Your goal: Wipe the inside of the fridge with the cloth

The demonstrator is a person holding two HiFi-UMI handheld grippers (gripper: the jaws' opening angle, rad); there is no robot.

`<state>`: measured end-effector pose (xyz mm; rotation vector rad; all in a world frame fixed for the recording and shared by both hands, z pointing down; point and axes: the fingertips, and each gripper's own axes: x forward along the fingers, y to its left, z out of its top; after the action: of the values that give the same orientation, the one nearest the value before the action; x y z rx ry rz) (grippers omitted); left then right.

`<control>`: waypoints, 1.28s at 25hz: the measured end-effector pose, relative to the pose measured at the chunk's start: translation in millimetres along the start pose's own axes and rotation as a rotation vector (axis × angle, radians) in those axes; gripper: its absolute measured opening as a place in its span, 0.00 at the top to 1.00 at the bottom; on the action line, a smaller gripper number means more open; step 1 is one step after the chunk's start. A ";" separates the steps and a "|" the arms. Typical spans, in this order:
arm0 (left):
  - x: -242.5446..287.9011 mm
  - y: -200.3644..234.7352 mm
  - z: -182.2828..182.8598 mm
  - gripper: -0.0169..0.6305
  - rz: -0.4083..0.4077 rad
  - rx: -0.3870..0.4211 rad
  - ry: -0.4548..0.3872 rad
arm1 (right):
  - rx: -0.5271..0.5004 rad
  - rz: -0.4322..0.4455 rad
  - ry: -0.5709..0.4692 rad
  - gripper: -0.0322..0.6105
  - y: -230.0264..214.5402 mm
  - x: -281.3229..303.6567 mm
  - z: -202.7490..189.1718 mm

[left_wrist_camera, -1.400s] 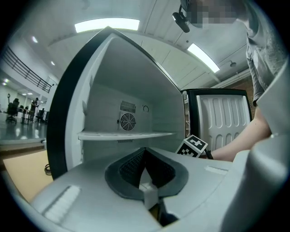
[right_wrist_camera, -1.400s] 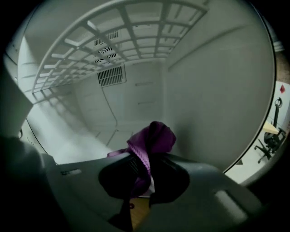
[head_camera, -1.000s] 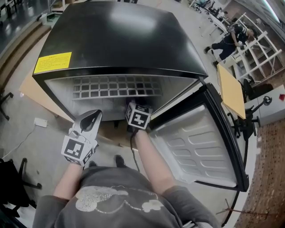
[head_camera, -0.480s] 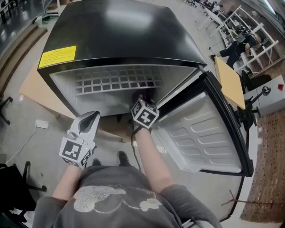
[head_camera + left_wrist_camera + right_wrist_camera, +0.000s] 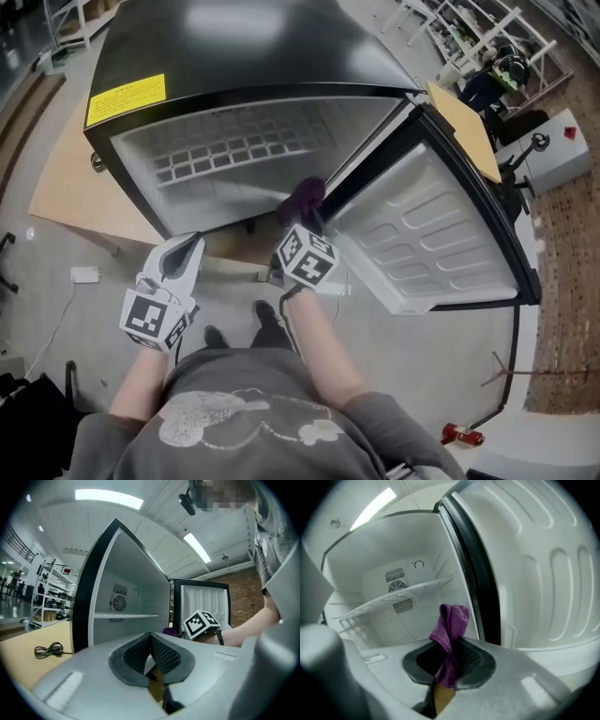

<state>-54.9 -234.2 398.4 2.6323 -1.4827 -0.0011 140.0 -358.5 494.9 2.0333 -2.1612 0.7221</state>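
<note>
1. R gripper [image 5: 450,660]: jaws clamped on the purple cloth [image 5: 451,620], which bunches out past the tips.
2. Cloth is at the fridge [image 5: 244,42] mouth, hinge side, just by the door [image 5: 422,234]. No wall contact that I can see.
3. L gripper [image 5: 151,651]: jaws together, nothing in them, outside the fridge front.
4. Risk: grip looks like 1 thin fold, so drag on the fridge liner could pull the cloth free.
5. Risk: wire shelf [image 5: 393,599] inside the fridge could snag the cloth, or get knocked.
</note>
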 end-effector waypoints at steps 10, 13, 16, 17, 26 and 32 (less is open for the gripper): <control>-21.2 4.8 14.9 0.95 -0.017 0.054 -0.044 | -0.138 0.262 -0.159 0.89 32.3 -77.9 21.4; -33.2 9.1 20.1 0.95 0.040 0.076 -0.051 | -0.186 0.389 -0.195 0.89 44.4 -89.1 25.9; -42.7 11.8 23.3 0.95 0.118 0.089 -0.041 | -0.211 0.472 -0.182 0.89 48.3 -88.8 20.1; -47.6 10.0 23.2 0.95 0.143 0.092 -0.031 | -0.212 0.498 -0.167 0.89 49.3 -89.4 15.0; -71.8 -16.4 35.3 0.95 0.270 0.113 -0.008 | -0.243 0.646 -0.081 0.89 52.9 -97.6 -24.1; -68.2 -22.0 49.7 0.95 0.260 0.142 -0.020 | -0.243 0.655 -0.095 0.89 50.4 -105.7 -20.9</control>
<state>-74.6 -170.0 342.7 2.5276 -1.8859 0.1056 98.0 -253.0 459.7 1.2578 -2.8281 0.3760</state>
